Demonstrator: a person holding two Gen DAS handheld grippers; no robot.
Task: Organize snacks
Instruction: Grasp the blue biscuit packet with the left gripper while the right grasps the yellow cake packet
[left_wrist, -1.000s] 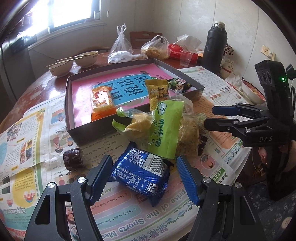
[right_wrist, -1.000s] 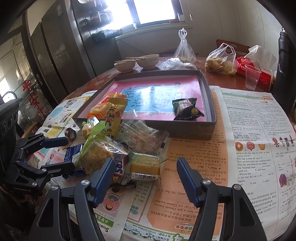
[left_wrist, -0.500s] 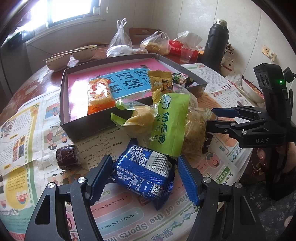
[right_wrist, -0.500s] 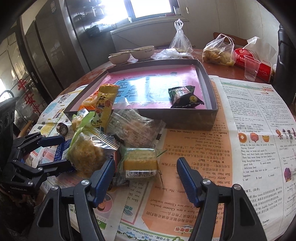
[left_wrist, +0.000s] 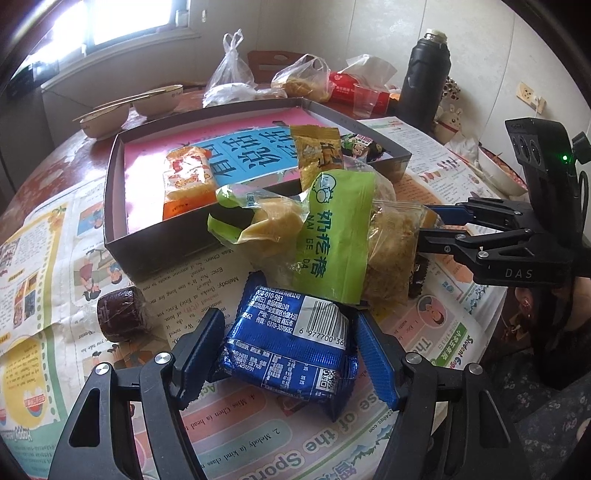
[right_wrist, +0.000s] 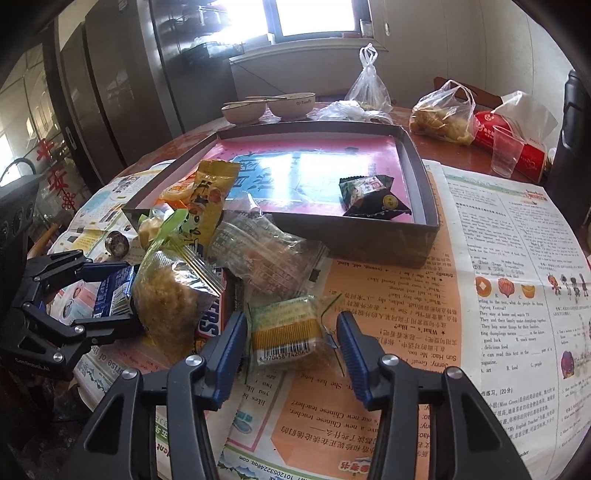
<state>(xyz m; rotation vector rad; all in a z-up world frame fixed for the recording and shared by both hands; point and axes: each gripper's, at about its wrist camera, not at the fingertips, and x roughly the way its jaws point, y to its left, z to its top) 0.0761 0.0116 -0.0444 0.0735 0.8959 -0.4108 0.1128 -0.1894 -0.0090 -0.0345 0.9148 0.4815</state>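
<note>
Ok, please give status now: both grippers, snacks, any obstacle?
Left gripper open around blue packet. Right gripper closing around yellow cake packet. Snack pile blocks box front.

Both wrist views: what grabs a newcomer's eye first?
The snack heap spilling over the near wall of the shallow box, whose pink and blue floor holds only a few packets. The left gripper straddles a blue packet on the newspaper; the right gripper, its jaws just closing, brackets a small yellow cake packet.
</note>
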